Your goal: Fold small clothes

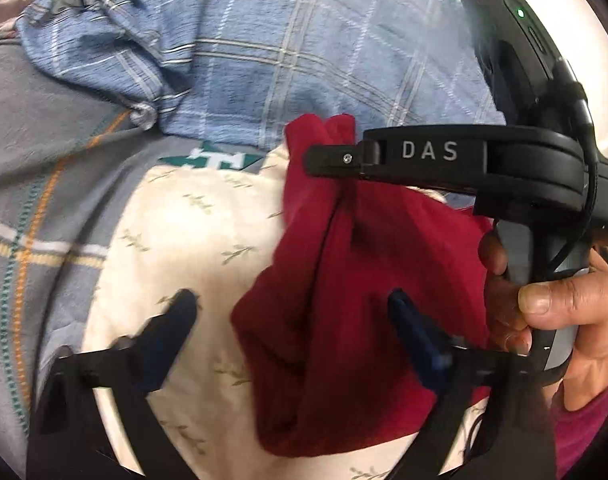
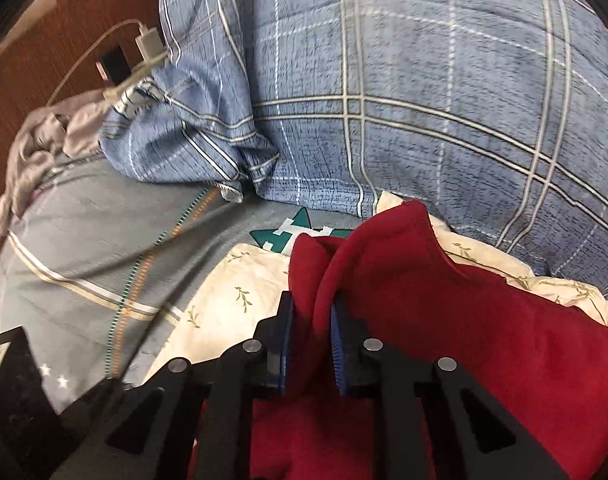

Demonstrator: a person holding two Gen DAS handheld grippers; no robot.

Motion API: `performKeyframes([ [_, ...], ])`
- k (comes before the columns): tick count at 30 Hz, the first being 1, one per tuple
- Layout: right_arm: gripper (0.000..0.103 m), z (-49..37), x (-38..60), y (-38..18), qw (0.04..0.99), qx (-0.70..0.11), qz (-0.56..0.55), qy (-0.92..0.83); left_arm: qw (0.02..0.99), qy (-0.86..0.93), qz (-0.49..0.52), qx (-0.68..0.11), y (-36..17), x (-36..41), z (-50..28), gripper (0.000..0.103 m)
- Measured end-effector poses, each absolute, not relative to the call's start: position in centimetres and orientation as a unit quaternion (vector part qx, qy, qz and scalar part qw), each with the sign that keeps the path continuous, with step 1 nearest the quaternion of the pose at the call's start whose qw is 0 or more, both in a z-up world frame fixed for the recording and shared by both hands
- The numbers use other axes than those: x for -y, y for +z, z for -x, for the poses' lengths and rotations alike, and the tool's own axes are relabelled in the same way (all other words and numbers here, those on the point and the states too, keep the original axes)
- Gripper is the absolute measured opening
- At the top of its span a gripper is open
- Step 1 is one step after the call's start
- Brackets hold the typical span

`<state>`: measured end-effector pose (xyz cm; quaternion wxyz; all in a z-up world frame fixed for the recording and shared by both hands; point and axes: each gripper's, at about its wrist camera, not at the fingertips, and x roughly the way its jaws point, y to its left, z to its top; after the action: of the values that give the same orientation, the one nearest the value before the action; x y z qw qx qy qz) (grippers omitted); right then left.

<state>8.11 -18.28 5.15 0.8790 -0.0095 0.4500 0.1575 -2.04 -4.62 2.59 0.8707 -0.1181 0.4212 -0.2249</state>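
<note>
Pinching a bunched fold of the red garment (image 2: 444, 320), right gripper (image 2: 312, 316) is clamped tight. Left gripper (image 1: 291, 312) jaws apart, one finger over the red cloth, not gripping. Garment lies on cream leaf-print fabric (image 1: 191, 240), blue plaid bedding (image 2: 424, 80) behind.

blue plaid quilt (image 2: 424, 80) | grey sheet (image 2: 83, 248) | white charger cable (image 2: 143, 46)

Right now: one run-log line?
right tongs: shut on red garment | left tongs: open, straddling it | surface: cream leaf-print cloth
</note>
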Motion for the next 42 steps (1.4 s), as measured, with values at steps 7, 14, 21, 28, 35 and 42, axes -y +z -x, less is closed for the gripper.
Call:
performKeyframes([
  [7,0.02,-8.3,19.0,5.4,0.87,-0.463,-0.01,0.169,0.861,-0.25,0.134,-0.423,2.7,4.3,1.7,0.03],
  [14,0.08,-9.4,17.3,4.9,0.861,-0.483,-0.003,0.157,0.871,-0.27,0.107,-0.396,3.9,5.2,2.9,0.025],
  [21,0.03,-10.3,15.7,1.9,0.853,-0.504,0.077,0.11,0.87,-0.263,0.1,-0.405,3.8,5.3,2.9,0.027],
  [28,0.02,-8.3,19.2,4.6,0.877,-0.46,0.023,0.134,0.874,-0.252,0.064,-0.41,4.0,5.2,4.7,0.073],
  [35,0.02,-7.4,20.1,6.0,0.885,-0.444,0.006,0.143,0.877,-0.236,0.064,-0.414,3.0,5.3,4.0,0.074],
  [42,0.019,-7.2,20.3,5.7,0.884,-0.444,0.001,0.145,0.867,-0.26,0.068,-0.419,2.5,6.1,4.1,0.065],
])
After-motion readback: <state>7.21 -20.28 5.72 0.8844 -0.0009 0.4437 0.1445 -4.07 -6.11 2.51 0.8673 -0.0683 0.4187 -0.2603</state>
